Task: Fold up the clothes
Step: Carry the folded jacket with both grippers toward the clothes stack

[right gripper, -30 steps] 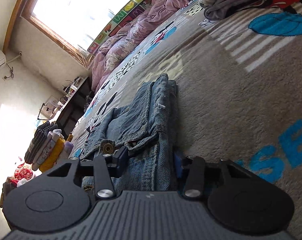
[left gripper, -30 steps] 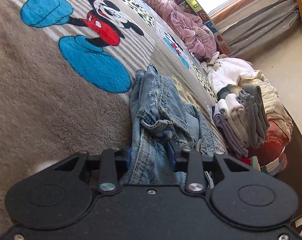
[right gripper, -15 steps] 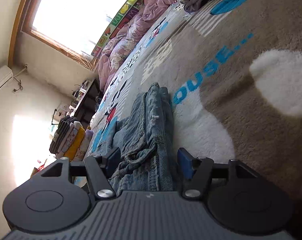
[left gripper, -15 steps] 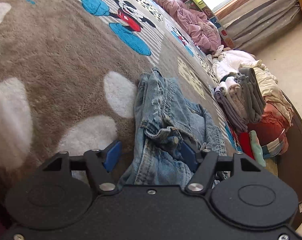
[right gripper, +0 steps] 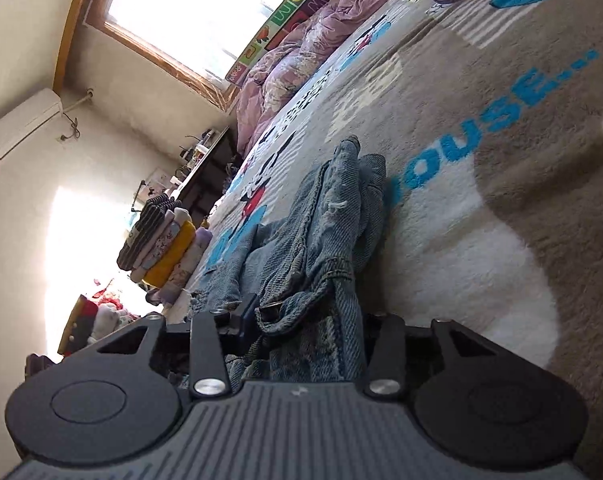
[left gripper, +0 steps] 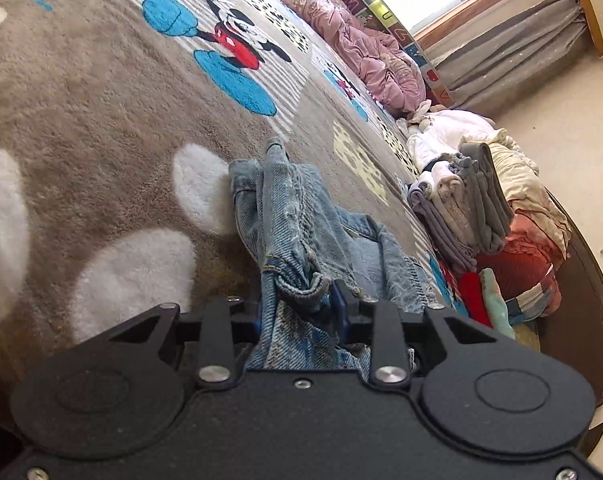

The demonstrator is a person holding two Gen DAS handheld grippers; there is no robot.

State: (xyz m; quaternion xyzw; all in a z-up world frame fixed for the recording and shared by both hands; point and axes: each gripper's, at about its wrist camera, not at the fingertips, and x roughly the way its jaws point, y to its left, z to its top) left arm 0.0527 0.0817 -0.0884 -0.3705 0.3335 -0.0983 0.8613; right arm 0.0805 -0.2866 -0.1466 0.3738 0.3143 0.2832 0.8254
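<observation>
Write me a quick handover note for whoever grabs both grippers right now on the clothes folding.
Left gripper: shut on the denim jeans at their near end.
Right gripper: also has the jeans between its fingers, looks closed on them.
The jeans lie bunched lengthwise on the brown cartoon blanket, far end resting on it.
Done: a stack of folded clothes sits at the bed's edge; another folded stack shows in the right wrist view.
Left: finish folding the jeans, then add them to a stack.

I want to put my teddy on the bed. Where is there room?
Free: the fluffy brown blanket left of the blue denim jeans. Crowded: the folded grey clothes stack on their right and the rumpled pink quilt by the window.
</observation>
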